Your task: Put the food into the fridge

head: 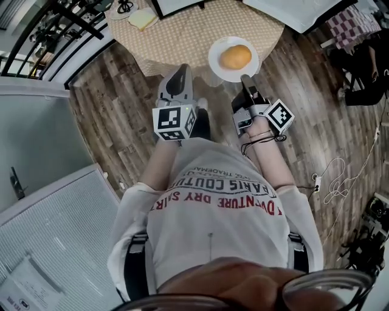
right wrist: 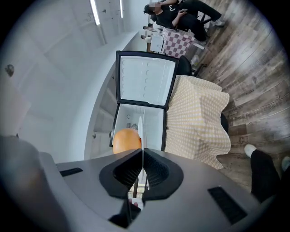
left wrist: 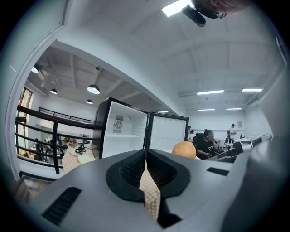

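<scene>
A round orange food lies on a white plate. My right gripper is shut on the plate's near rim and holds it level beside the table. In the right gripper view the plate's edge runs as a thin white line between the closed jaws of that gripper, with the food just left of it. Beyond stands the fridge with its door swung open. My left gripper is shut and holds nothing. In its own view the left gripper faces the open fridge.
A round table with a checked cloth stands just ahead, a yellow item on it. A black railing runs at the far left. White cabinet panels fill the left. Cables lie on the floor at right. A seated person is farther off.
</scene>
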The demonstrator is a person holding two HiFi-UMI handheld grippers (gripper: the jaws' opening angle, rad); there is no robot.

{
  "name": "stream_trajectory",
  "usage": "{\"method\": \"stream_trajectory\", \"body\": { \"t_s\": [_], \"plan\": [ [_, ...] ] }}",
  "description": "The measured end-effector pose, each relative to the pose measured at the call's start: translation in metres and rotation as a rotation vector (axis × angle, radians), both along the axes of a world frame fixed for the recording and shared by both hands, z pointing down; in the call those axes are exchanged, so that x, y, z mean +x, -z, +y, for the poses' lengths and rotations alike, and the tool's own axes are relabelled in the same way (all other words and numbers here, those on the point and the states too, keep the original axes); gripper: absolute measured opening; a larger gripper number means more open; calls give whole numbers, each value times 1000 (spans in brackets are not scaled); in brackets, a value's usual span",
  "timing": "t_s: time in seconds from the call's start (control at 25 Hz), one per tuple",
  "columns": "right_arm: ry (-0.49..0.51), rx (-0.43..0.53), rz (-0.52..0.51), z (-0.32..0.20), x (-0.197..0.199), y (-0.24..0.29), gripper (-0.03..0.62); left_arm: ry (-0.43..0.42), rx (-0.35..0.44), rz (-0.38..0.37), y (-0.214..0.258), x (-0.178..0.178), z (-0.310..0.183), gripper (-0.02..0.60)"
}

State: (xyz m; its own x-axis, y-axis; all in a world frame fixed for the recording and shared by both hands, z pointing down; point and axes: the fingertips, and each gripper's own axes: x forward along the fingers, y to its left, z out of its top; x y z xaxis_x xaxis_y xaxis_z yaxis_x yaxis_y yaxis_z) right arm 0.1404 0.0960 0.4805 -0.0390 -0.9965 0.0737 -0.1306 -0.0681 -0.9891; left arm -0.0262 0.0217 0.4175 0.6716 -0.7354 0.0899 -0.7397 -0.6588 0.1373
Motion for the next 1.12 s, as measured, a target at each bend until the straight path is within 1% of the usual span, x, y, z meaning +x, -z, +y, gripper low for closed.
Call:
{"method": "stream_trajectory", "body": {
  "t_s": [0.16, 0.32, 0.4, 0.48, 0.68, 0.92, 1.12],
  "plan": [
    [-16, -14, 1, -49, 14, 3, 31, -18, -7, 24, 1, 19, -60, 28],
    [-46, -34, -4, -108, 36, 2, 31, -41, -22, 34, -1, 40, -128, 28],
    [-62, -31, -6, -142, 44, 5, 31, -52, -23, 39, 1, 48, -164, 28],
    [-67, -20, -5, -167, 46, 13, 31, -60, -16, 46, 7, 51, -189, 28],
    [-67, 15, -7, -206, 48, 29, 31, -63, 12, 53, 23, 52, -225, 28],
    [-59, 4, -44, -278, 59, 18, 31, -56, -15, 12, 2, 58, -278, 28],
    [-26, 11, -72, -314, 63, 17, 31, -23, -24, -10, -7, 58, -292, 28]
  ]
}}
